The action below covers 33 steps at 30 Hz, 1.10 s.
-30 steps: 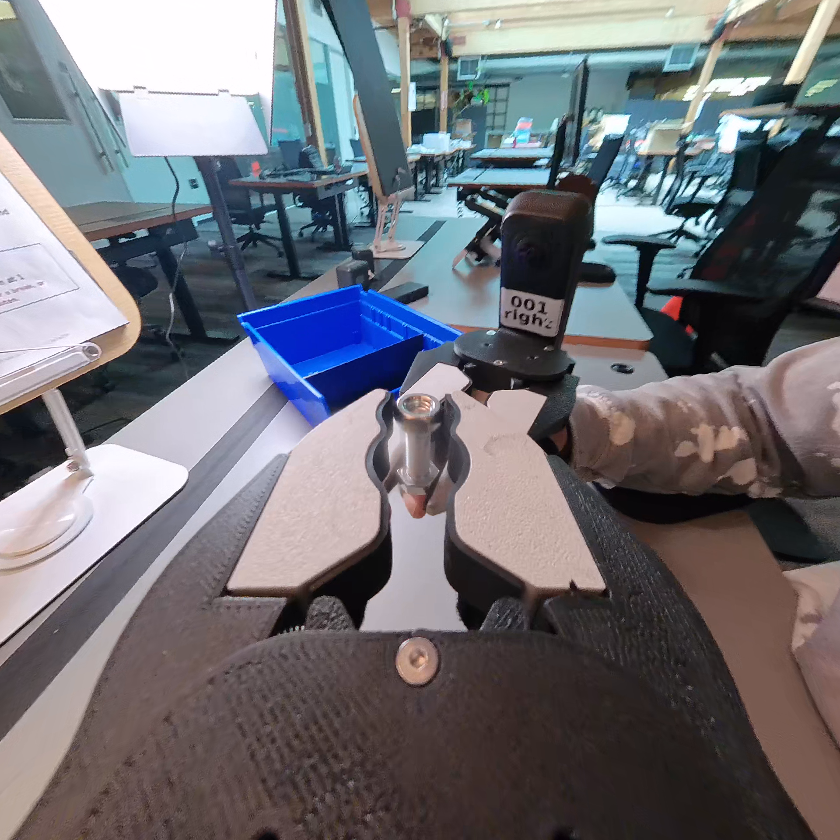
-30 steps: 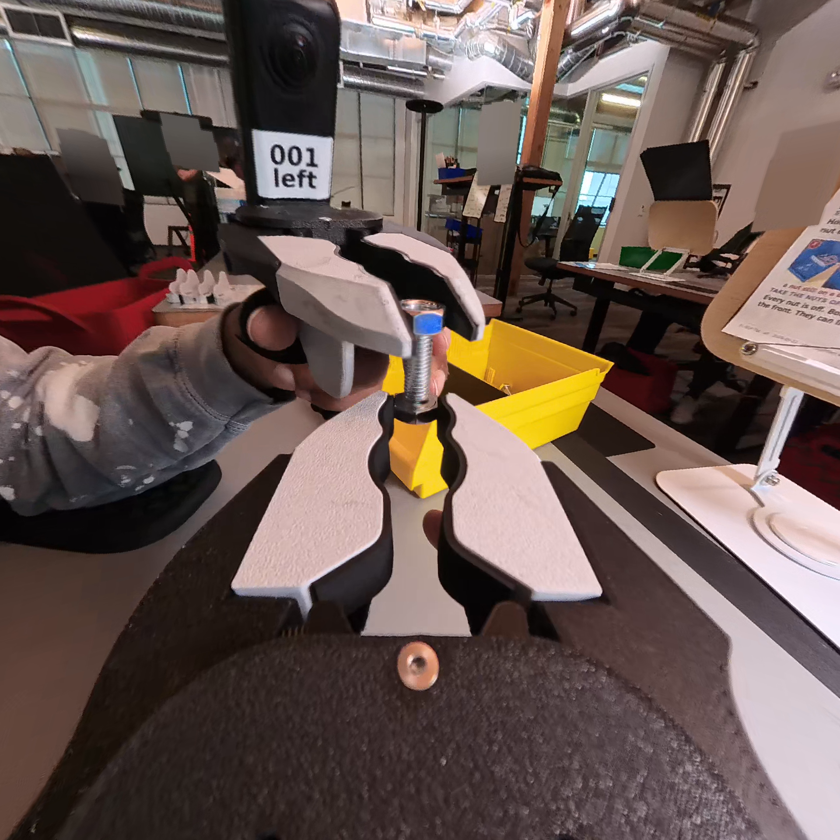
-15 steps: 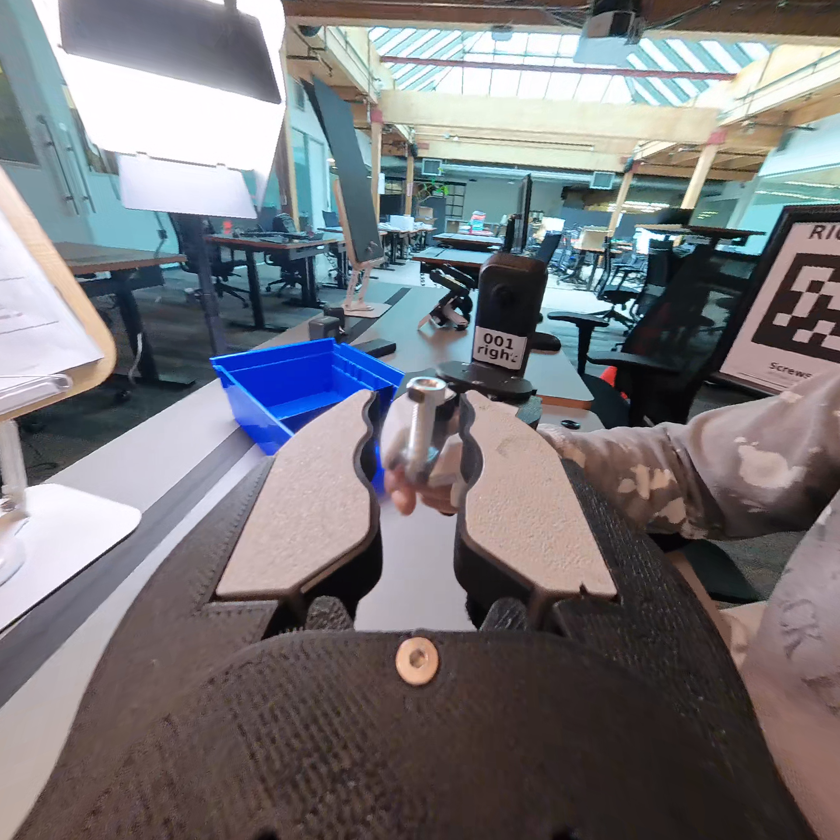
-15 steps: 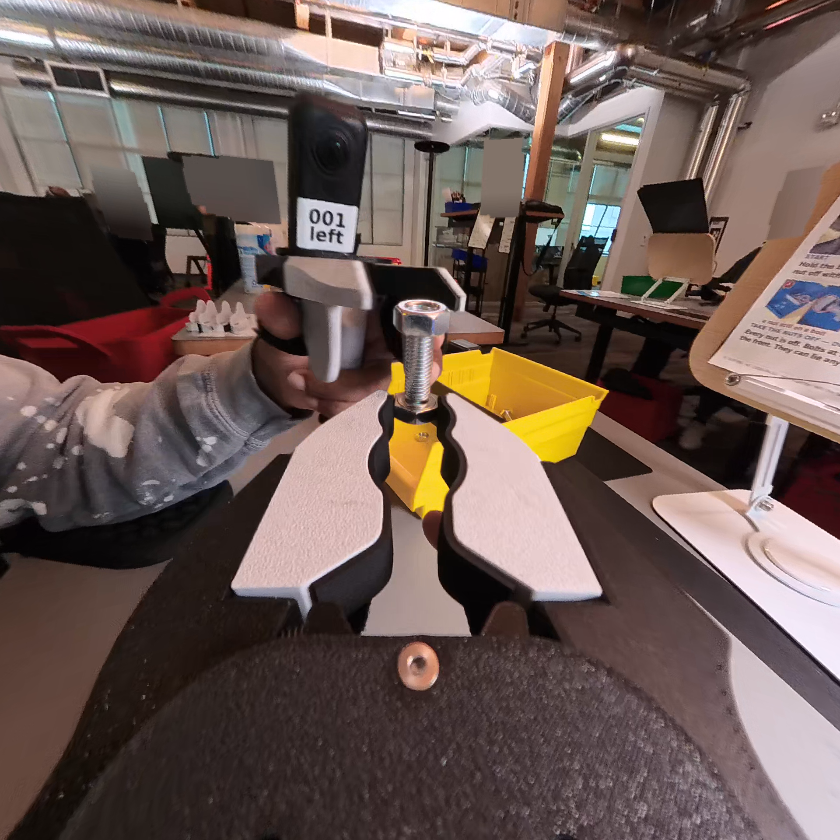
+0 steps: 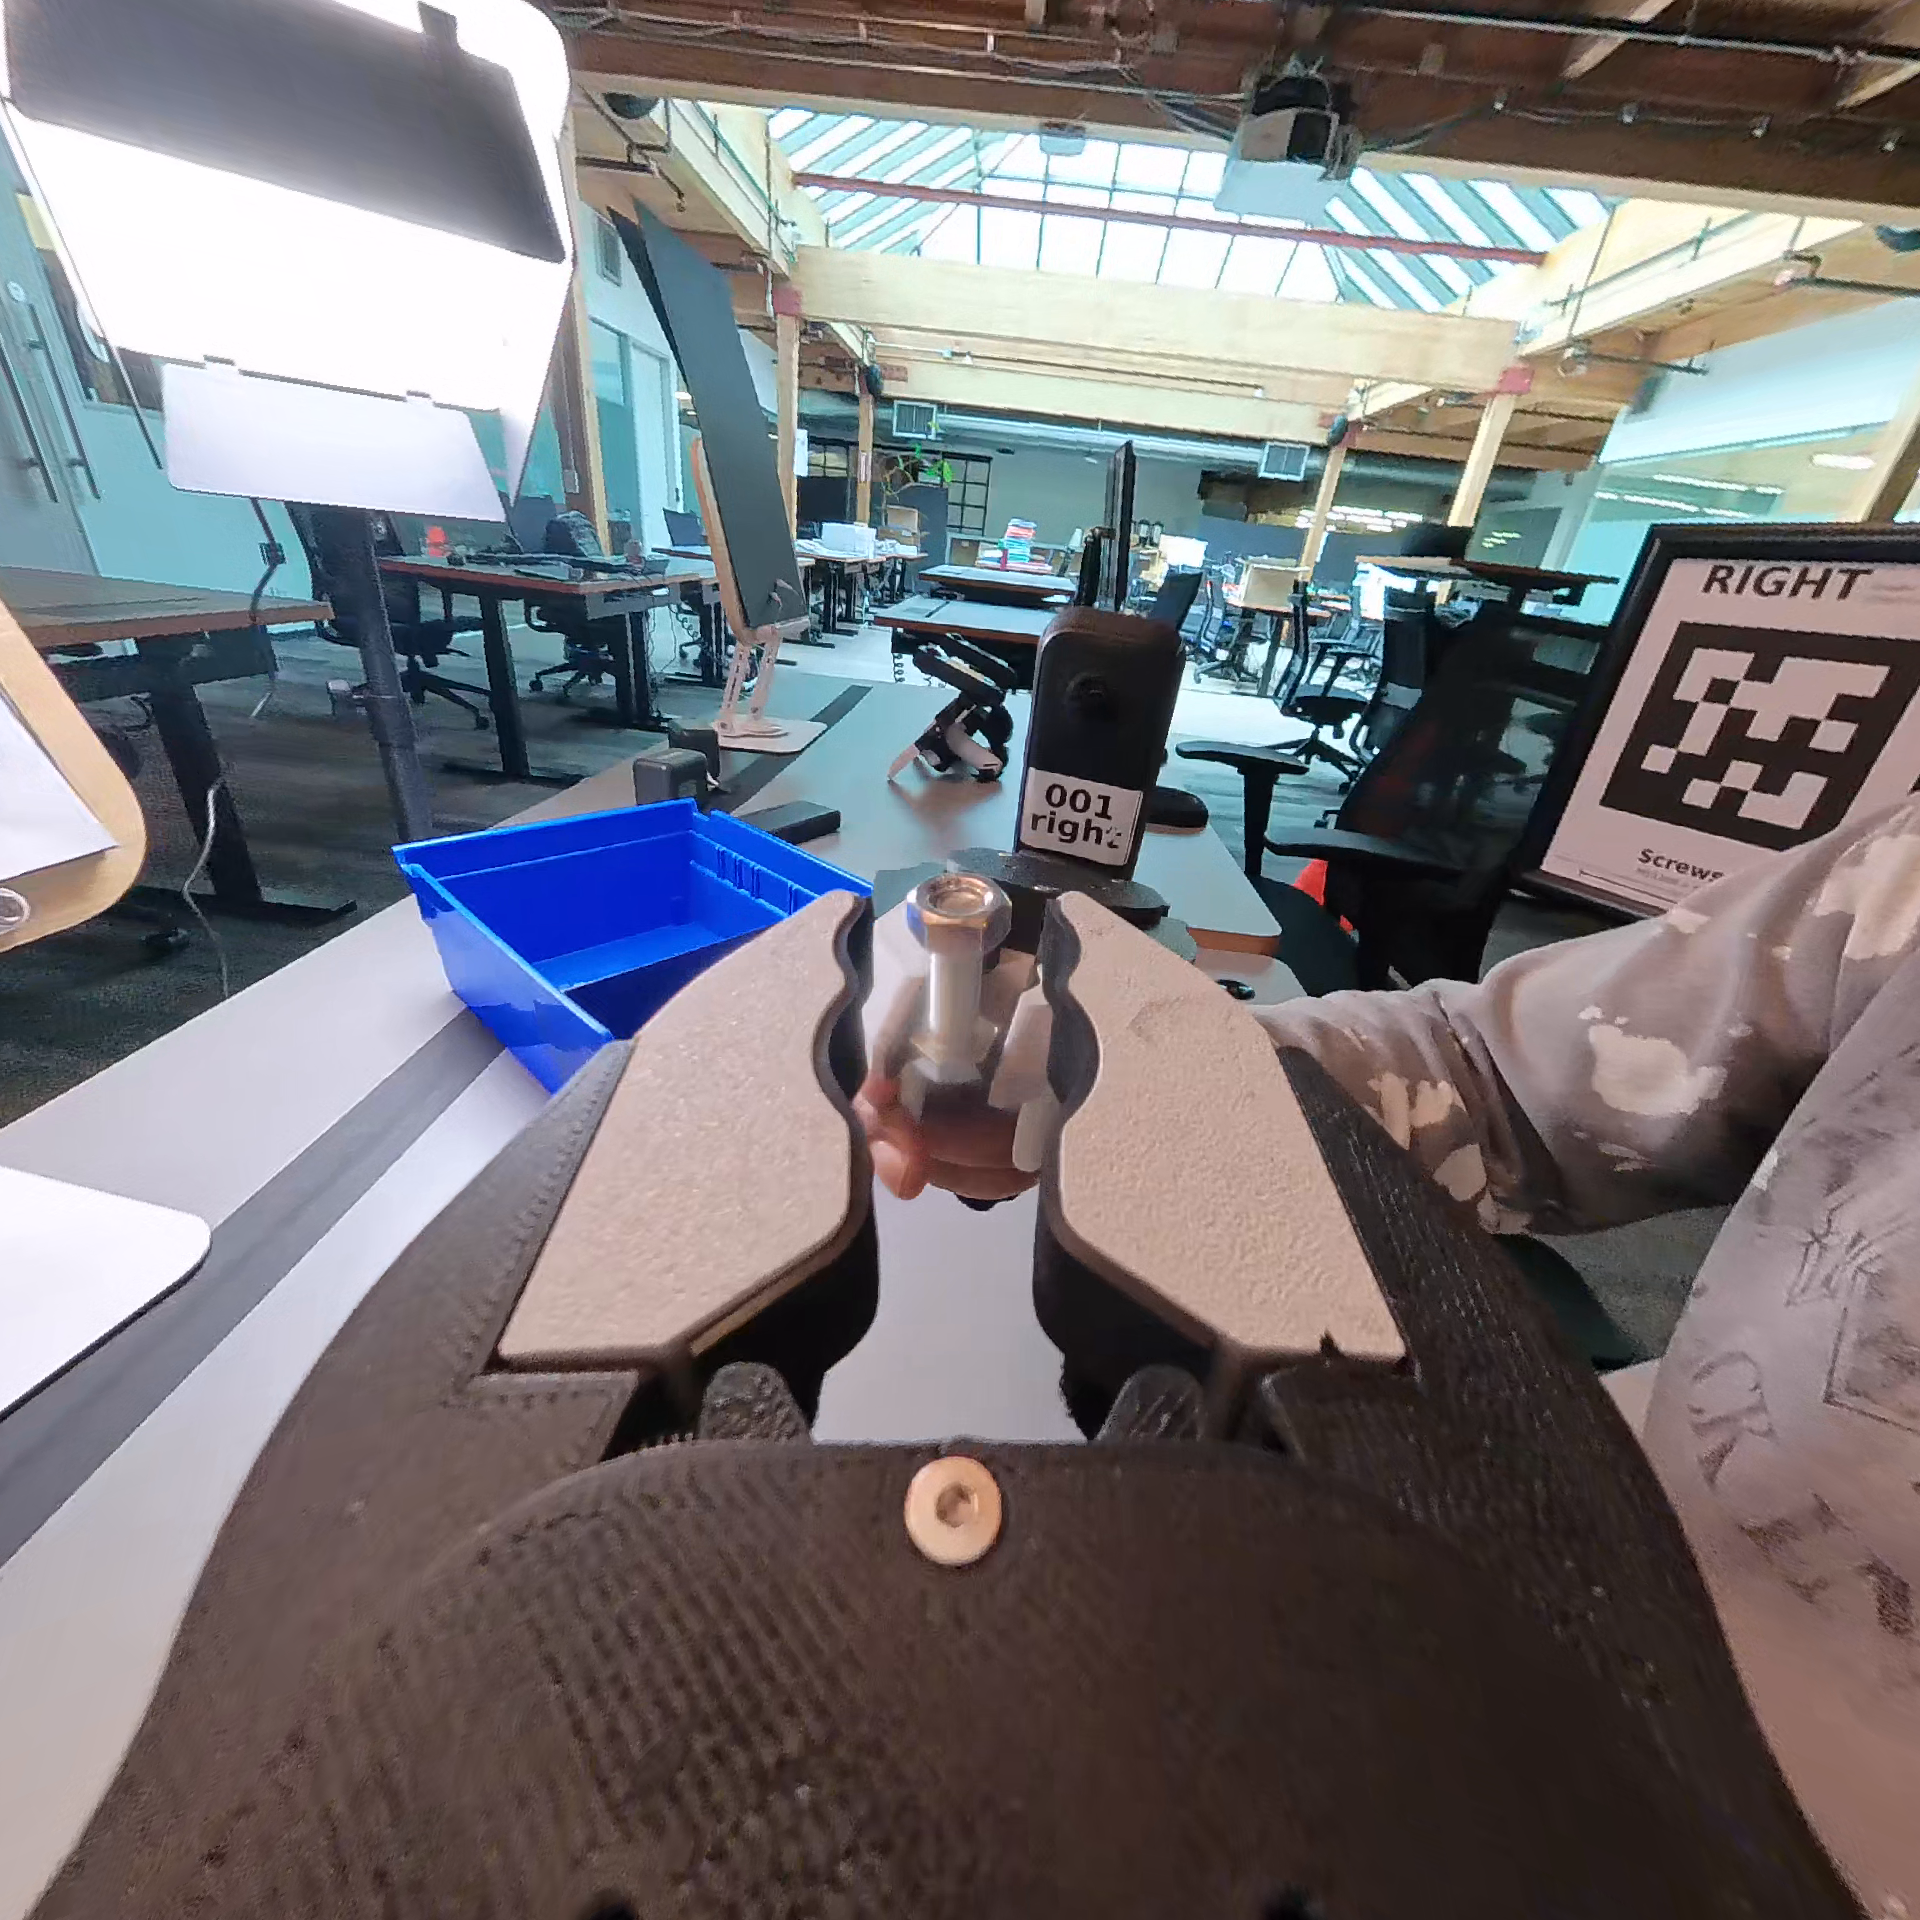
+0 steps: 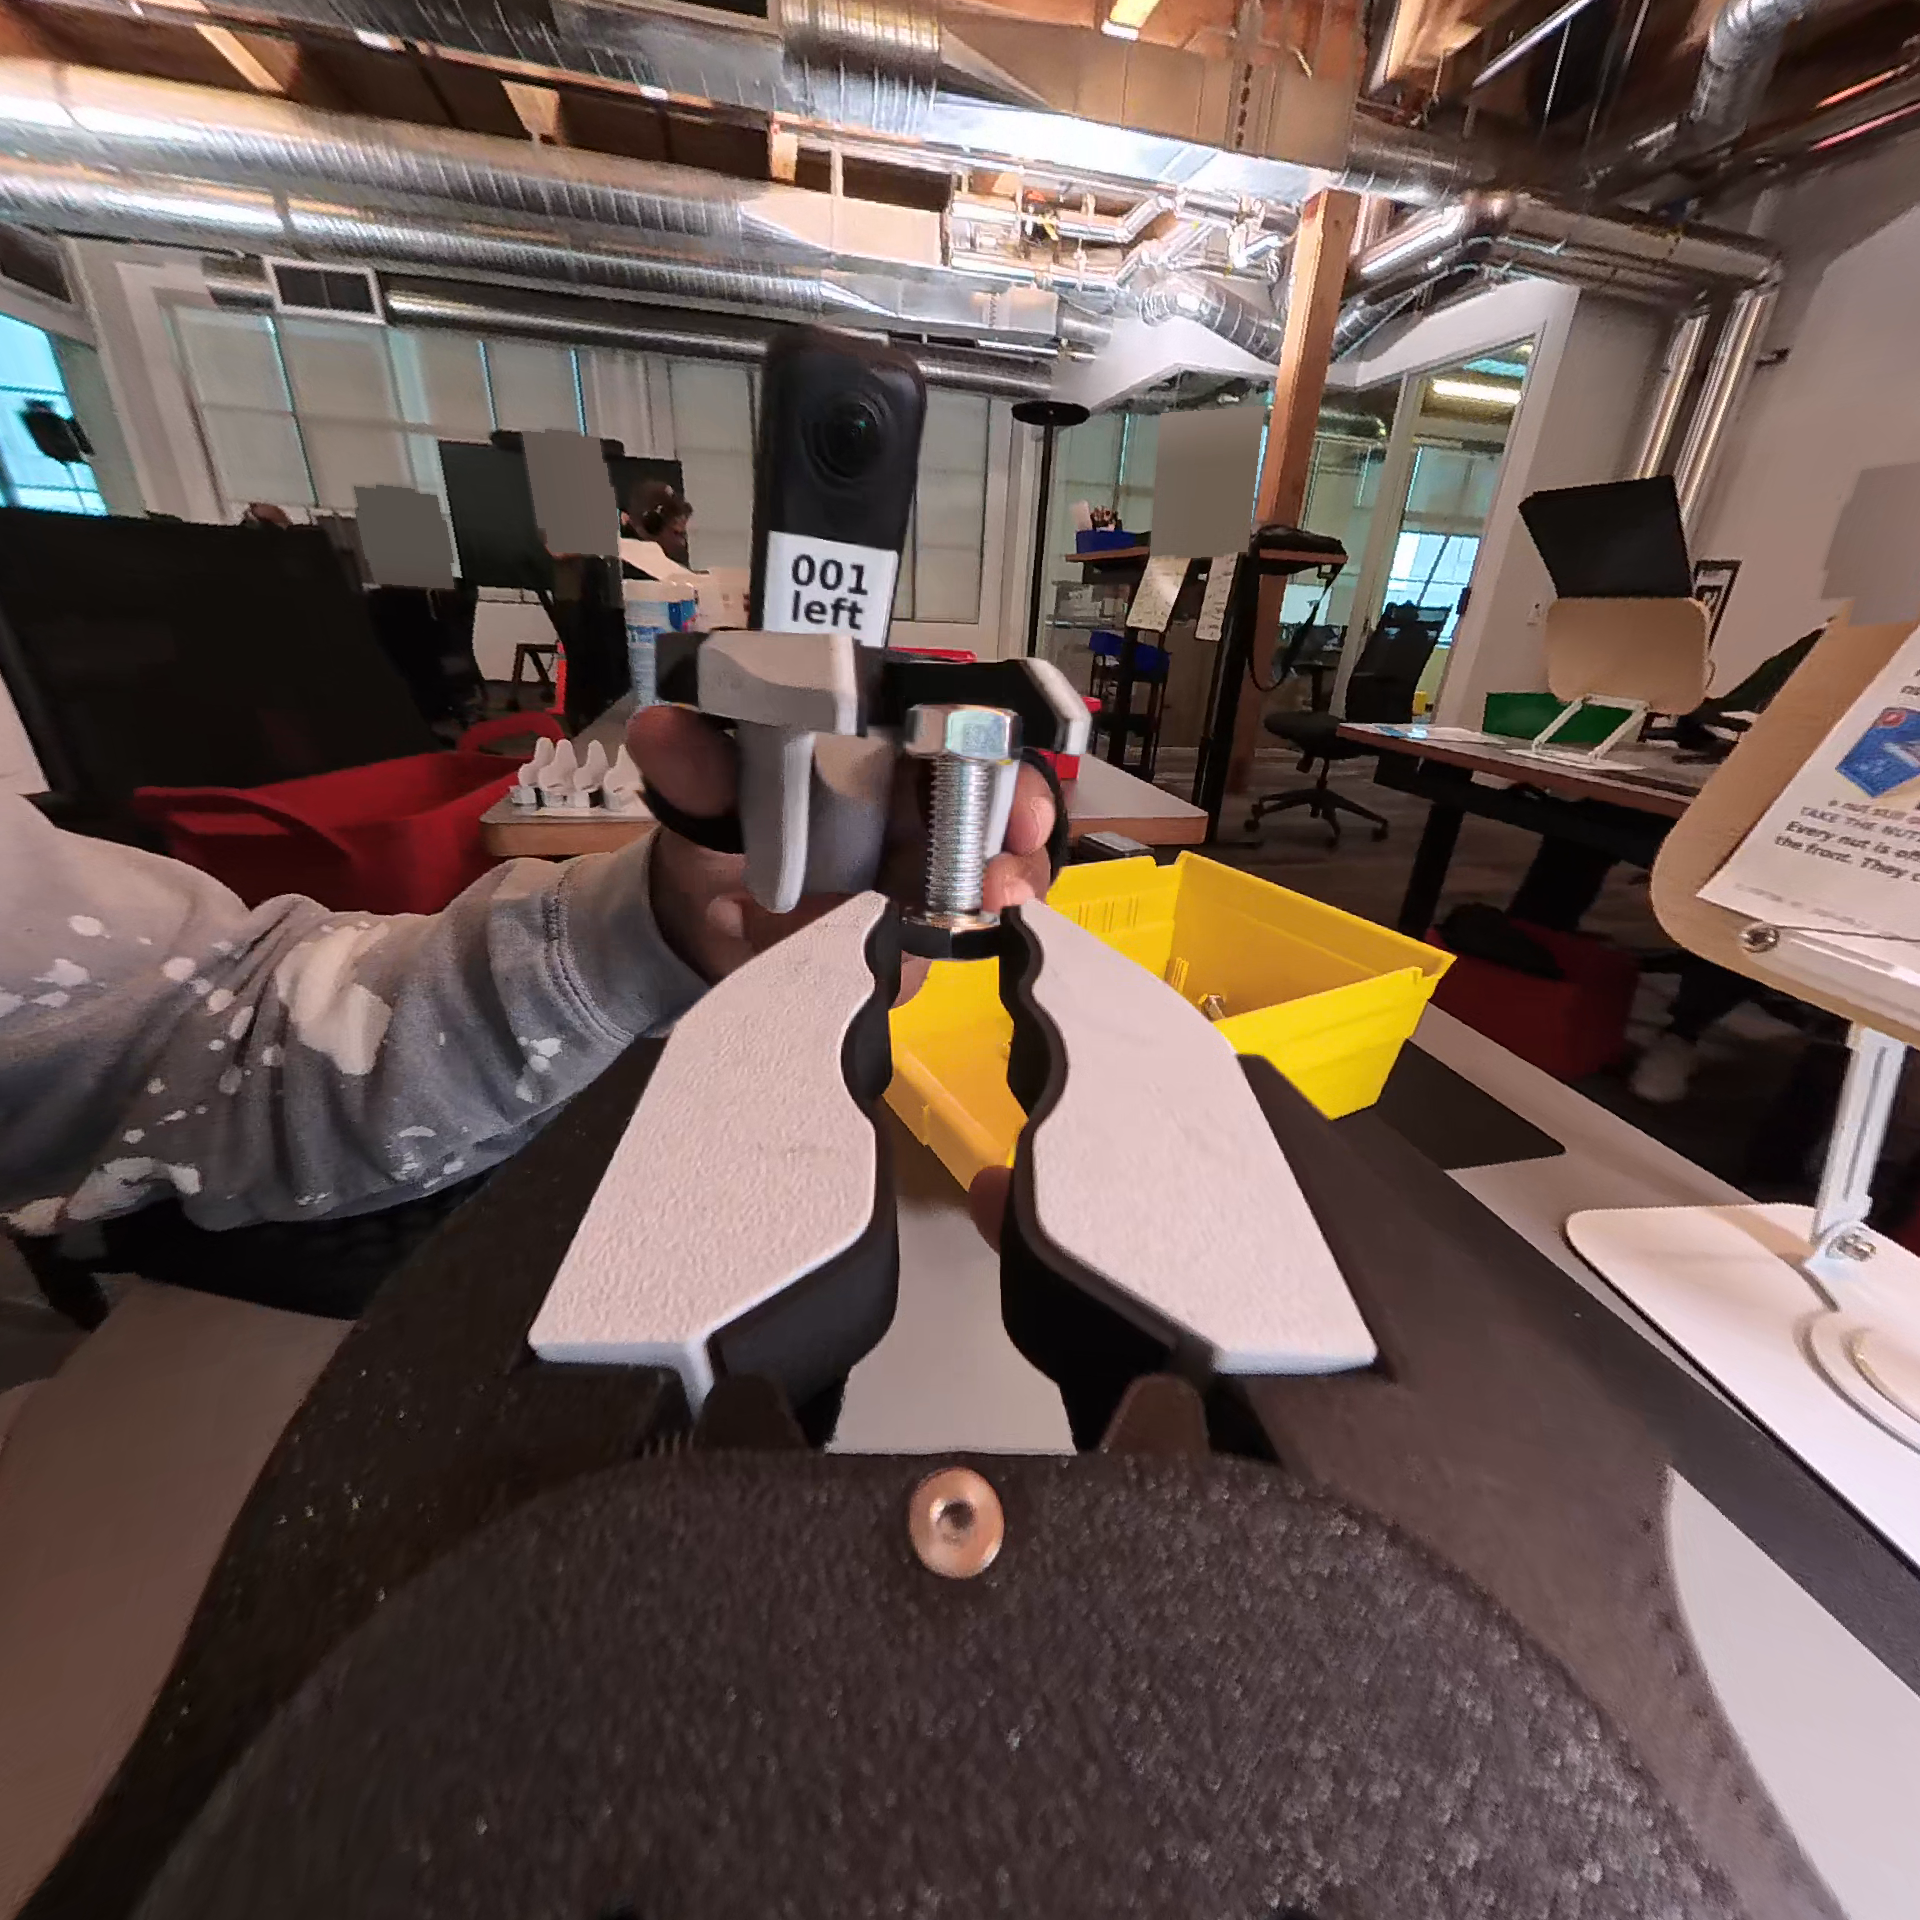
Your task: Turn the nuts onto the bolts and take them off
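A silver hex-head bolt [image 6: 958, 821] stands upright, its lower end threaded into a dark nut [image 6: 948, 932]. My right gripper [image 6: 951, 935] is shut on that nut at its fingertips. In the left wrist view the bolt [image 5: 954, 977] points toward the camera, with its head between the tips of my left gripper [image 5: 956, 925]. The left jaws are open, with a small gap on each side of the head. The left gripper also shows in the right wrist view [image 6: 894, 696], level with the bolt head. A hand holds each gripper.
An empty blue bin [image 5: 582, 935] sits on the grey table to the left. A yellow bin [image 6: 1278, 997] with a few bolts sits behind the right gripper. A paper stand on a white base [image 6: 1766, 1278] is at the right edge. A marker board [image 5: 1756, 727] stands nearby. Left and right tips are no more than a few centimetres apart.
My left gripper opened and let go of the bolt head. Both grippers tilted upward. The bolt stays upright in the nut held by the right gripper.
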Each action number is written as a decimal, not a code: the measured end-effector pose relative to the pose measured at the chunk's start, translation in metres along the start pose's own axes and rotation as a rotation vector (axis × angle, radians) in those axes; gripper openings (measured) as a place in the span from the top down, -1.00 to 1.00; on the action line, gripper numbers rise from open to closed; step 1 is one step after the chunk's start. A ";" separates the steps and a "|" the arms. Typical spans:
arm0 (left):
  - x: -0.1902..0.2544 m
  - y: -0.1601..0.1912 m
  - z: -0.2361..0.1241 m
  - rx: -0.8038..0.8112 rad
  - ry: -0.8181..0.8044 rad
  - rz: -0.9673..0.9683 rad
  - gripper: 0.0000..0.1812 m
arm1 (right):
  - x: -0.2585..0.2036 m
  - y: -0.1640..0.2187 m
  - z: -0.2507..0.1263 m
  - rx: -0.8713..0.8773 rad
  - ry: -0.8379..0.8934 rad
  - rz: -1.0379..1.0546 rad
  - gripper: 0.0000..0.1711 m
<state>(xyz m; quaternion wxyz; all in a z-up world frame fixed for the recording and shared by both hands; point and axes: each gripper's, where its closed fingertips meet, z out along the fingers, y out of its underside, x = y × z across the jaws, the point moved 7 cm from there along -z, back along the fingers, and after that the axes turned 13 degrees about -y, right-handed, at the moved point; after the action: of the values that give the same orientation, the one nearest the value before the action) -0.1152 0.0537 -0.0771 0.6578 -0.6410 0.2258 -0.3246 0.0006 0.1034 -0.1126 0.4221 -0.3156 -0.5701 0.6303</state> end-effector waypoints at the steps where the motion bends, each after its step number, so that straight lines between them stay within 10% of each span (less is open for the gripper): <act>1: -0.001 0.002 0.001 -0.012 -0.011 0.011 0.68 | -0.001 0.001 0.001 -0.005 -0.002 -0.003 0.79; 33: 0.001 0.003 0.000 -0.017 0.031 0.023 0.61 | -0.006 -0.002 0.005 -0.038 -0.058 0.021 0.79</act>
<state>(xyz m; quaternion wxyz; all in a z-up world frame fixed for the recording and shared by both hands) -0.1141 0.0532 -0.0801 0.6524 -0.6390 0.2460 -0.3247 -0.0012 0.0959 -0.1106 0.3929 -0.3110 -0.5907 0.6325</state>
